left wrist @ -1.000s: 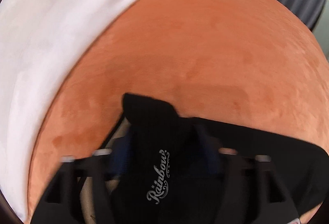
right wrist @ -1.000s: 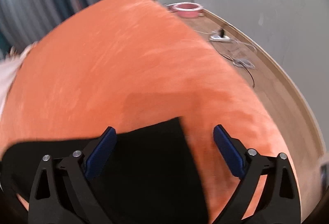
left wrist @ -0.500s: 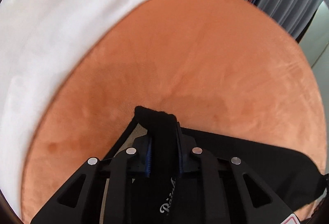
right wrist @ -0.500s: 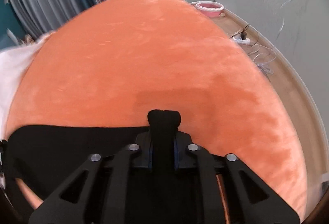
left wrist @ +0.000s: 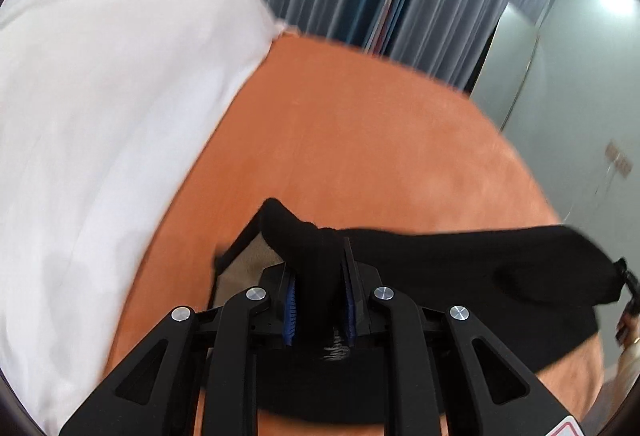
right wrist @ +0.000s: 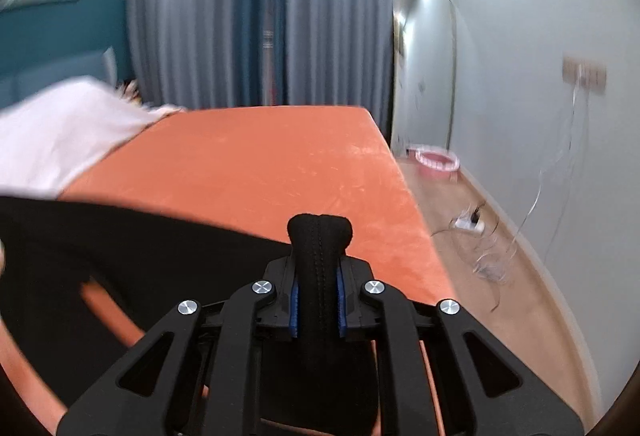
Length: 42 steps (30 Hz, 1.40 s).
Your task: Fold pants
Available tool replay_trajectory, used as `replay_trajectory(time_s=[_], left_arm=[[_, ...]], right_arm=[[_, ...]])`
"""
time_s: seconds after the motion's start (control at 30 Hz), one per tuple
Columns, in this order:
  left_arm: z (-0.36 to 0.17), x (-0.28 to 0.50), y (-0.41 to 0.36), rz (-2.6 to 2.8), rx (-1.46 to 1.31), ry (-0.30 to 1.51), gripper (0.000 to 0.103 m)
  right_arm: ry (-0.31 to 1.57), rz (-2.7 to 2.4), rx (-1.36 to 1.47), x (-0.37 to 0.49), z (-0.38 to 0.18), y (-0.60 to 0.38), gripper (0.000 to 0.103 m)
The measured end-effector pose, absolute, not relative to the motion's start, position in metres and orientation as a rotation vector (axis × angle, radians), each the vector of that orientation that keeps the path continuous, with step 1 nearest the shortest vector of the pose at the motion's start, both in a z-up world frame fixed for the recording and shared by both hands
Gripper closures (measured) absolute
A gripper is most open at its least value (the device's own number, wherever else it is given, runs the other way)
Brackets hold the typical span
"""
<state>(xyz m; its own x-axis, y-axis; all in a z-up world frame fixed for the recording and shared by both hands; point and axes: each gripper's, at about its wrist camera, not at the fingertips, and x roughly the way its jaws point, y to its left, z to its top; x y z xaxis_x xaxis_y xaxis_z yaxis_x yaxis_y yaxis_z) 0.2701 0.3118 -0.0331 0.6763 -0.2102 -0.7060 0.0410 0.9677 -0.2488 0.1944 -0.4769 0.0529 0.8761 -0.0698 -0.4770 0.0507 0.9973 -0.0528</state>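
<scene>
Black pants (left wrist: 460, 260) are stretched above an orange bed cover (left wrist: 360, 140). My left gripper (left wrist: 320, 300) is shut on one corner of the pants, with a bunched fold of fabric sticking up between the blue pads. My right gripper (right wrist: 318, 300) is shut on another corner of the pants (right wrist: 120, 256), a stitched edge standing up between its pads. The fabric runs left from the right gripper and right from the left gripper, lifted off the orange bed cover (right wrist: 260, 160).
A white duvet (left wrist: 100, 116) covers the bed's left part, also in the right wrist view (right wrist: 52, 128). Grey-blue curtains (right wrist: 240, 28) hang behind. Right of the bed are wooden floor, a pink basin (right wrist: 436, 160) and a power strip with cables (right wrist: 472, 224).
Both grippers closed on corners of the pants and then rose, tilting up; the pants now hang lifted between them instead of lying flat on the orange cover.
</scene>
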Motion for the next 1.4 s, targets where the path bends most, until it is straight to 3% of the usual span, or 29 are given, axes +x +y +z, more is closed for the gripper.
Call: replay_trajectory(time_s=[0.17, 0.37, 0.53, 0.67, 0.77, 0.8, 0.83, 0.9, 1.0, 1.1, 1.23, 1.4], left_arm=[[-0.124, 0.253, 0.320, -0.068, -0.265, 1.014, 0.086], [-0.120, 0.254, 0.317, -0.038, -0.337, 0.962, 0.086], [-0.096, 0.265, 0.308, -0.042, -0.274, 0.955, 0.086], [-0.106, 0.253, 0.312, -0.045, -0.245, 0.969, 0.084], [-0.125, 0.236, 0.318, -0.038, -0.238, 0.986, 0.065], [-0.130, 0.230, 0.320, -0.036, -0.242, 0.991, 0.059], [-0.132, 0.224, 0.323, -0.042, -0.256, 0.992, 0.056], [-0.130, 0.211, 0.329, -0.042, -0.271, 0.970, 0.050], [-0.119, 0.198, 0.332, -0.018, -0.290, 0.928, 0.050], [-0.105, 0.187, 0.335, 0.008, -0.337, 0.889, 0.050], [-0.080, 0.174, 0.322, 0.011, -0.336, 0.822, 0.050], [-0.063, 0.174, 0.291, 0.023, -0.298, 0.782, 0.048]], right_arm=[[0.665, -0.090, -0.082, 0.132, -0.013, -0.491, 0.090], [0.844, -0.115, -0.160, 0.118, -0.090, -0.488, 0.090], [0.806, -0.141, -0.199, 0.119, -0.078, -0.478, 0.090], [0.516, -0.167, -0.262, 0.108, -0.006, -0.459, 0.090], [0.435, -0.230, -0.416, 0.088, -0.009, -0.452, 0.083], [0.480, -0.247, -0.446, 0.086, -0.028, -0.458, 0.070], [0.563, -0.261, -0.458, 0.083, -0.054, -0.469, 0.063], [0.700, -0.302, -0.441, 0.072, -0.089, -0.490, 0.060], [0.756, -0.342, -0.241, 0.028, -0.100, -0.525, 0.057], [0.703, -0.387, -0.056, -0.008, -0.080, -0.551, 0.036], [0.703, -0.300, 0.262, -0.010, -0.057, -0.573, 0.036], [0.791, -0.157, 0.623, 0.053, -0.051, -0.567, 0.036]])
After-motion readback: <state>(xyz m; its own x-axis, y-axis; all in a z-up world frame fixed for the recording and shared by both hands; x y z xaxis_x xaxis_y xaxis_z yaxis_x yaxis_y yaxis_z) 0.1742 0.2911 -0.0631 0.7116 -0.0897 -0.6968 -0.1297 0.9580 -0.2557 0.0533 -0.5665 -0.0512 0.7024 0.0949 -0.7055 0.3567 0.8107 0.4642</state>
